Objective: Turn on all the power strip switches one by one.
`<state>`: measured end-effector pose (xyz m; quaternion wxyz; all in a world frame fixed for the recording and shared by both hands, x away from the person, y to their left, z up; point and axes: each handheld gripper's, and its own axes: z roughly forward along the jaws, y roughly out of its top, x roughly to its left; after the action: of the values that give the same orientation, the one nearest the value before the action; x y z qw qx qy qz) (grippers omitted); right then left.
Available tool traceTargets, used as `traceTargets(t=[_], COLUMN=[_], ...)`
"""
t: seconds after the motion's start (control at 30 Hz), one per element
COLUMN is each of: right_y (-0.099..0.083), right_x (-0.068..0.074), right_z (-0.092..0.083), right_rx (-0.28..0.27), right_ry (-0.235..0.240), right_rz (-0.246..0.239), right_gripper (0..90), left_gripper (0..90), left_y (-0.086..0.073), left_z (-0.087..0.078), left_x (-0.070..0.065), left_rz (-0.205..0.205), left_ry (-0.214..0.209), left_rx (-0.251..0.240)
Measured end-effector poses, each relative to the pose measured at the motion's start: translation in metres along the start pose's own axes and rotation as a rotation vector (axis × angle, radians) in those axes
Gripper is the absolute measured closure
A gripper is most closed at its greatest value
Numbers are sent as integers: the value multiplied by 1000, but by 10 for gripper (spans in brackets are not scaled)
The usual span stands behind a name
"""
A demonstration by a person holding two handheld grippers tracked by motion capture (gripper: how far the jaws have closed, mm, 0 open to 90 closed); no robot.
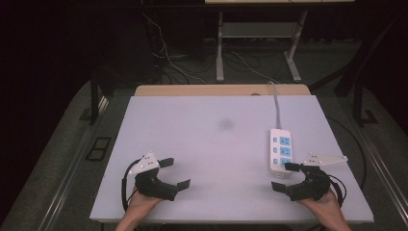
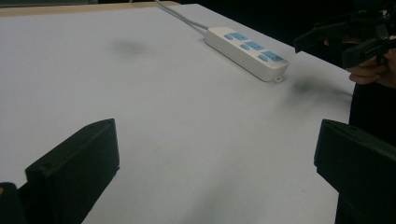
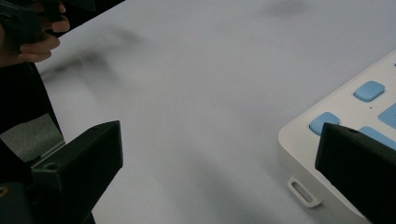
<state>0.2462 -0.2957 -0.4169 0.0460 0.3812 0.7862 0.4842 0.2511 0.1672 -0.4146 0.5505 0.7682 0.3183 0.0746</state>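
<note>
A white power strip [image 1: 281, 150] with blue sockets lies on the right side of the white table board [image 1: 216, 139], its grey cord running off the far edge. My left gripper [image 1: 175, 173] hovers near the front left of the board, open and empty; its own jaws [image 2: 217, 177] stand wide apart over bare board. My right gripper [image 1: 285, 177] is at the front right, open, just short of the strip's near end. In the right gripper view one jaw overlaps the strip's near corner [image 3: 345, 109], and nothing sits between the jaws [image 3: 219, 172].
A faint dark smudge [image 1: 225, 124] marks the middle of the board. A wooden edge [image 1: 221, 90] shows behind the board. Beyond it are table legs and loose cables [image 1: 192, 62] on a dark floor. The other hand [image 3: 32, 44] appears at the upper left of the right gripper view.
</note>
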Motion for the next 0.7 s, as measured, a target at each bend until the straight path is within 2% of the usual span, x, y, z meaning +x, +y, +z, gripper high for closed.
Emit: traceTargets(t=[0.7], right_y=[0], right_x=[-2], right_z=[-4], right_rx=[1], right_ry=[0], right_rz=[15], right_gripper=[6], left_gripper=[0], left_y=[-2], left_z=[2], left_x=[2], left_rz=[-7], left_ry=[0], left_rx=[14])
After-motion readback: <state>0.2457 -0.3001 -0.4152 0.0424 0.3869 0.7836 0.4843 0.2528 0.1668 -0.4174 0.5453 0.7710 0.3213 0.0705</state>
